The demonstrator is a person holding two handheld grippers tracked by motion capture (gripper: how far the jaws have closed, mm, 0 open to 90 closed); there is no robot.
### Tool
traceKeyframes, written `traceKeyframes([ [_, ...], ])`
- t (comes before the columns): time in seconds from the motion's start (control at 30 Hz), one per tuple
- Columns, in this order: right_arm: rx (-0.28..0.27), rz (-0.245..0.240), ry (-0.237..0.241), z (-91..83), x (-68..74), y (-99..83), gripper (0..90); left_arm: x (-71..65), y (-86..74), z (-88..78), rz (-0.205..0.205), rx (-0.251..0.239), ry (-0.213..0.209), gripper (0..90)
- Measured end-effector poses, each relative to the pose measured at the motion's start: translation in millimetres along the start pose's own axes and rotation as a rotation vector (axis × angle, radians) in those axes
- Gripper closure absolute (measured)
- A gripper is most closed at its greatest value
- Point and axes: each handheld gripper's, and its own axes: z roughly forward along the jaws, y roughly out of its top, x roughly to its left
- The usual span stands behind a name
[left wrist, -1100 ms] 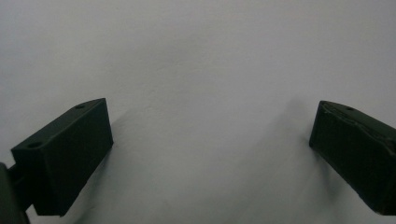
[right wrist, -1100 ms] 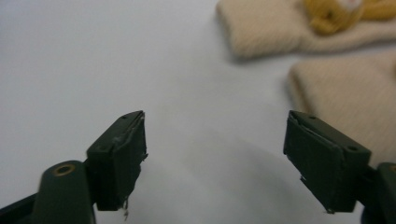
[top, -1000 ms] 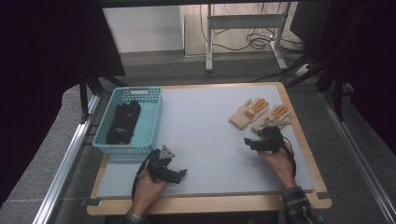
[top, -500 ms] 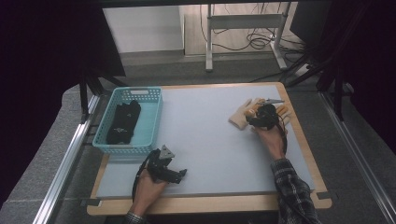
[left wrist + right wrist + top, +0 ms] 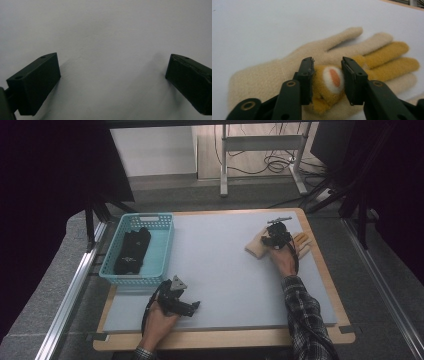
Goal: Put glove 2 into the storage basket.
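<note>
Glove (image 5: 287, 67) cream, mustard fingers, orange-centred white patch.

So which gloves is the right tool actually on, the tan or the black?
The tan gloves on the mat; the right tool pinches their orange patch. The black gloves lie in the teal basket.

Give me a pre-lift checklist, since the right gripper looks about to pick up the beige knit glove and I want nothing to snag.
1. Right gripper jaws, which have just been closing, pinch the mustard patch with the white and orange spot: ok.
2. Grip takes in the whole beige knit glove: cannot tell; the pads bunch up a raised fold.
3. Second beige knit glove free of the first: cannot tell, the hand covers their meeting.
4. Left gripper open, parked on the grey mat: ok.
5. Turquoise plastic basket has room beside the black gloves: ok.
</note>
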Motion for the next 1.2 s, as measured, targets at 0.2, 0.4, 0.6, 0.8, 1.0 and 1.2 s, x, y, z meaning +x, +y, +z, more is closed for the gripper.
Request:
traceKeyframes([
  [0.2,-0.057,-0.034,0.087,-24.9,4.8,4.7,65.8,0.0,0.0,0.0,0.0,0.0,0.0,0.0],
  [0.4,-0.108,-0.101,0.202,-57.0,24.8,7.0,65.9,-0.2,0.0,0.3,-0.005,-0.003,0.0,0.0],
  [0.6,-0.138,-0.253,0.389,-91.7,72.7,-7.1,65.6,-0.2,0.0,0.2,-0.005,-0.002,0.0,0.0],
  [0.8,-0.116,-0.348,0.472,-91.0,105.2,-32.3,64.6,-0.3,-0.1,0.3,-0.007,-0.004,0.001,0.0],
  [1.0,-0.105,-0.308,0.483,-85.2,110.3,-52.9,44.9,-0.3,-0.1,0.3,-0.007,-0.004,0.001,0.0],
  [1.2,-0.105,-0.227,0.398,-91.8,89.4,-51.5,51.8,-0.3,-0.2,0.3,-0.006,-0.004,0.001,0.0],
])
